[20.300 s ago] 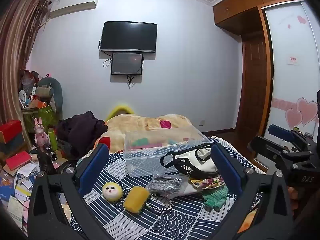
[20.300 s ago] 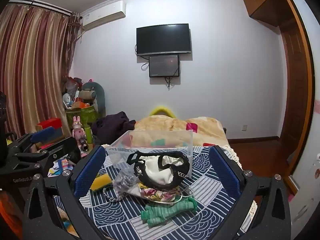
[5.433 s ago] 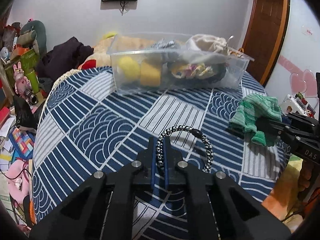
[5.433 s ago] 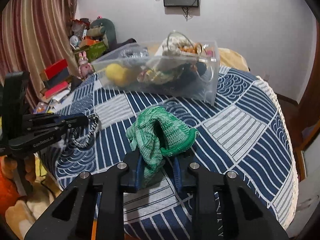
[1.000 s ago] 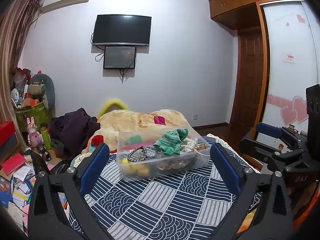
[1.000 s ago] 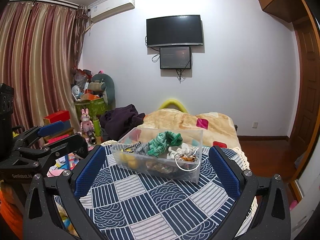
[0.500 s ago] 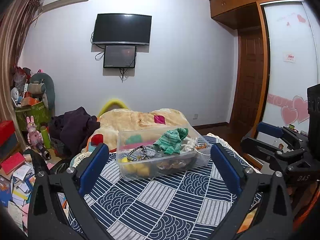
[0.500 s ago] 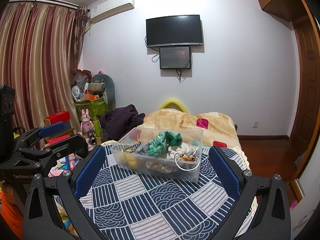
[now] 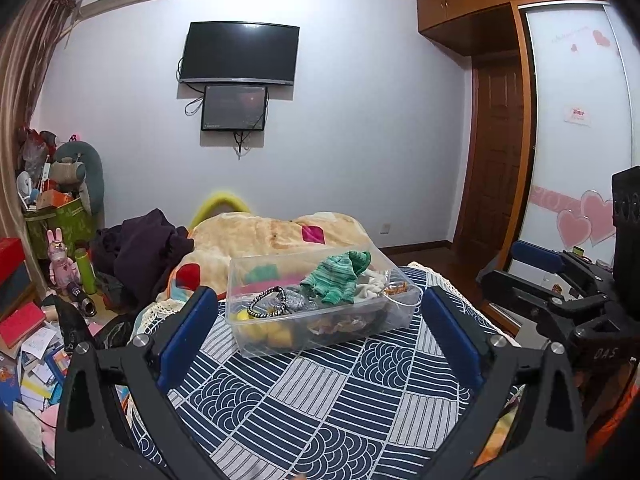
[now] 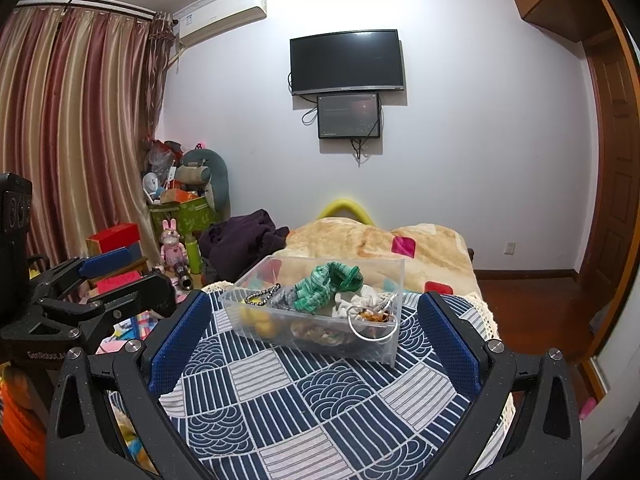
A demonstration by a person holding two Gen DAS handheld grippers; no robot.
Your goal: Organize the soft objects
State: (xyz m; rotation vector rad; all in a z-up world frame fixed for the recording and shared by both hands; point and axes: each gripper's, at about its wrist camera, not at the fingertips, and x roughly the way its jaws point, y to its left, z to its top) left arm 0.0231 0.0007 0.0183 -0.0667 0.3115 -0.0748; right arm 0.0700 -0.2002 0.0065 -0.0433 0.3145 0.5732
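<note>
A clear plastic bin (image 9: 320,336) stands on the blue patterned bedspread (image 9: 320,408); it also shows in the right wrist view (image 10: 320,336). Inside lie a green knit piece (image 9: 336,278) on top, a black-and-white braided loop (image 9: 266,300), yellow soft items (image 9: 268,330) and a white pouch (image 10: 352,302). My left gripper (image 9: 318,334) is open and empty, held back from the bin. My right gripper (image 10: 312,334) is open and empty, also back from the bin. The right gripper shows at the right of the left wrist view (image 9: 560,288); the left gripper shows at the left of the right wrist view (image 10: 92,288).
A tan blanket (image 9: 272,236) and dark clothes (image 9: 144,248) lie beyond the bin. Boxes, toys and papers (image 9: 36,320) clutter the floor at the left. A wooden door (image 9: 496,160) and wardrobe (image 9: 580,120) are at the right. A TV (image 9: 240,53) hangs on the far wall.
Since 5 seconds ago the braided loop and the green knit piece have left my grippers and lie in the bin; both grippers opened and drew back. Almost nothing moved in the last second.
</note>
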